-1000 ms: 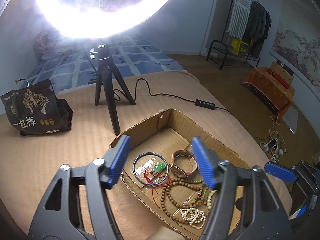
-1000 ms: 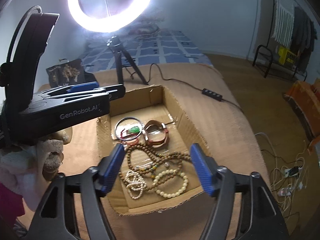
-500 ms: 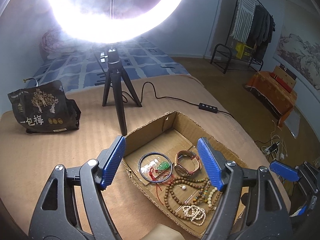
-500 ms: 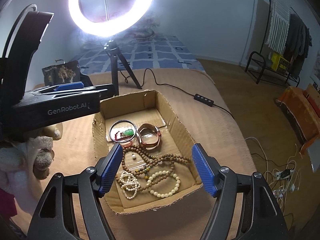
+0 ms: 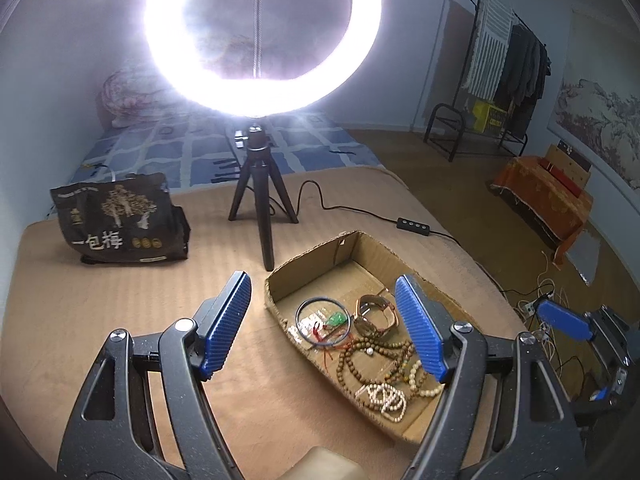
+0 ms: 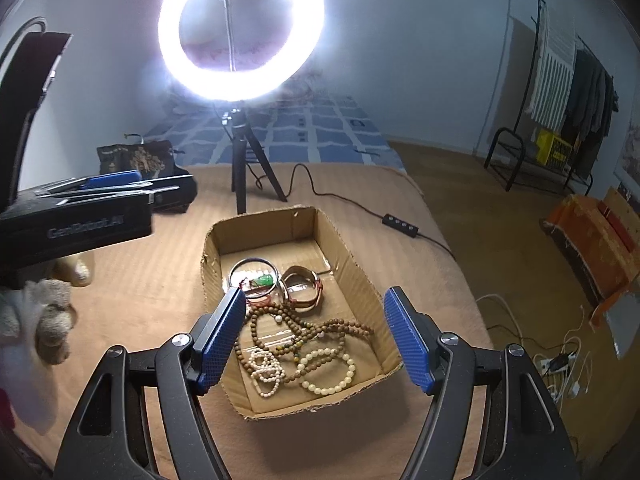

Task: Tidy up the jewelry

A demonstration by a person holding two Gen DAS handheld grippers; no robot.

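Bead strands point(image 6: 304, 344), bangles point(image 6: 253, 276) heaped in open cardboard box point(image 6: 352, 264)

blinding ring light point(image 5: 262, 36) glare, fisheye edges

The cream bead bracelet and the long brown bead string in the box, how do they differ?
The cream bead bracelet is a short, pale, single open loop; the long brown bead string is dark wood-coloured and winds in several tangled loops. The bracelet lies near the front wall of the cardboard box; the string sprawls across its middle. Both are strung round beads, lying flat, ungripped.
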